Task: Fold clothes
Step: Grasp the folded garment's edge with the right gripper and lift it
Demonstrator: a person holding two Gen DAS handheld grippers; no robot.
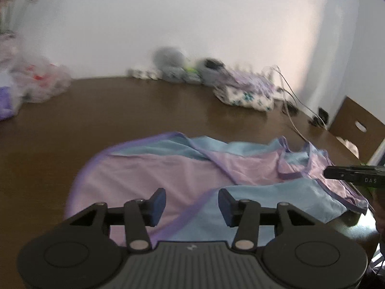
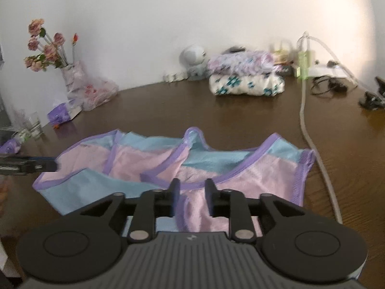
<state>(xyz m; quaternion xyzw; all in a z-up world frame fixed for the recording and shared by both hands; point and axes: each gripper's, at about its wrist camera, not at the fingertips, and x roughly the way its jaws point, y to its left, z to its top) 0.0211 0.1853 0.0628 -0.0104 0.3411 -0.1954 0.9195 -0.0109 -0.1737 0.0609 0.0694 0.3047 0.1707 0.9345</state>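
Pink-and-blue top [image 1: 168, 171] with purple trim lies spread and rumpled on your brown counter [image 1: 120, 103], near its front edge. Your left tool [image 1: 192, 204] hovers over the fabric, jaws apart, gripping nothing. Your right tool [image 2: 192, 198] sits over the purple-edged neckline, jaws narrowly apart with cloth between them; can't tell if it's pinched. Folded stack [image 2: 245, 79] sits at the counter's back edge by the wall.
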